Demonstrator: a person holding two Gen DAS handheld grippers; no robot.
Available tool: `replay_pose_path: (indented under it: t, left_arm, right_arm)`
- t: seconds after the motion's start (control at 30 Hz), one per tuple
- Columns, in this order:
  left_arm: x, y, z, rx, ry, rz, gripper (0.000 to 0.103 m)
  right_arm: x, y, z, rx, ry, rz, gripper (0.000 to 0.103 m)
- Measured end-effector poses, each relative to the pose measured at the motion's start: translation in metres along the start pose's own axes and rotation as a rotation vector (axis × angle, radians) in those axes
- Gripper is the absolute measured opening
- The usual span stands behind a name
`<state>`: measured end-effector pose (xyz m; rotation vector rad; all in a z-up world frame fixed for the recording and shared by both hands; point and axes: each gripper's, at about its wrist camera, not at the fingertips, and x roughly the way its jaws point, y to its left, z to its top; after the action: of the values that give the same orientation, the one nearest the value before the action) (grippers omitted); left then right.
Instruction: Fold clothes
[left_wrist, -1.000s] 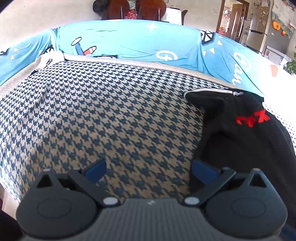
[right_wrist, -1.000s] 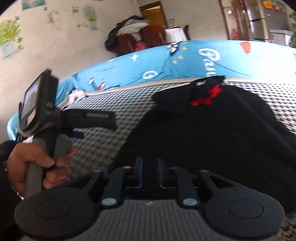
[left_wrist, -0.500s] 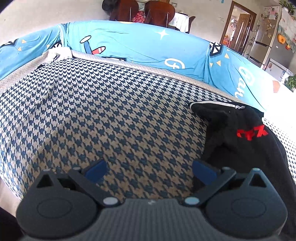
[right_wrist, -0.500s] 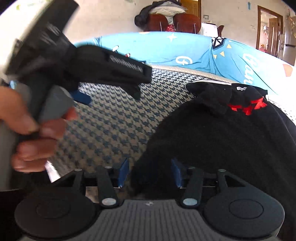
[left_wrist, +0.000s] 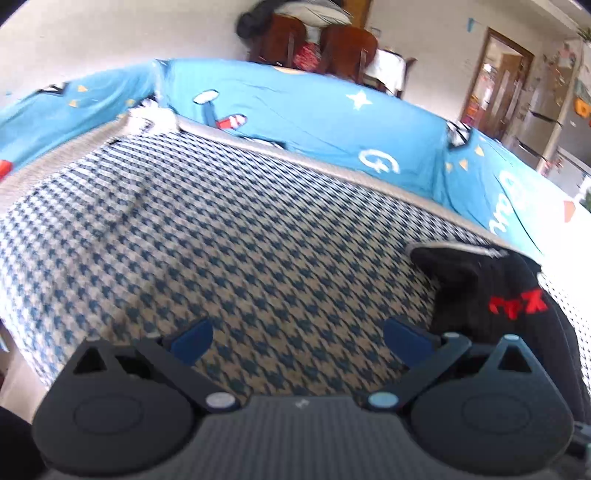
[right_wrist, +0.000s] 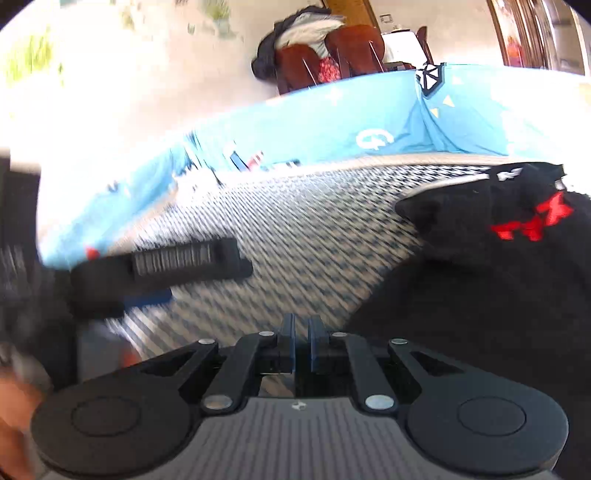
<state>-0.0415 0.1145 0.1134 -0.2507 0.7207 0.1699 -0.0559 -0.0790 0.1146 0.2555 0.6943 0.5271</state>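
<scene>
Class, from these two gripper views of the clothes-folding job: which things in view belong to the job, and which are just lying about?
Part of the job:
- black garment with red lettering
- houndstooth cover it lies on
- left gripper, open
- right gripper, shut, nothing visibly between its fingers

Just lying about:
- blue cartoon sheet
- wooden chairs with clothes draped on them
- fridge

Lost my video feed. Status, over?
Left tool open, empty, over houndstooth cover. Right tool shut, nothing visibly gripped. Black garment bunched, unfolded. Nothing in the way.
</scene>
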Motion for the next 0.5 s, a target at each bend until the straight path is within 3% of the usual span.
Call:
replay_pose_path:
  t: [0.07, 0.1, 0.23, 0.5]
  left_arm:
    - [-0.002, 0.007, 0.003, -0.021, -0.019, 0.03, 0.103]
    - [-0.002, 0.01, 0.005, -0.033, -0.024, 0.042, 0.103]
    - [0.001, 0.019, 0.007, -0.063, -0.01, 0.052, 0.103]
    - [0.002, 0.014, 0.005, -0.055, 0.006, 0.022, 0.103]
  right_arm:
    - [0.005, 0.002, 0.012, 0.047, -0.019, 0.08, 0.005]
    - [0.007, 0.004, 0.016, 0.044, -0.033, 0.077, 0.005]
    - [0.017, 0.017, 0.023, -0.067, -0.059, -0.061, 0.009]
    - [-0.017, 0.004, -0.011, -0.098, -0.017, -0.111, 0.01]
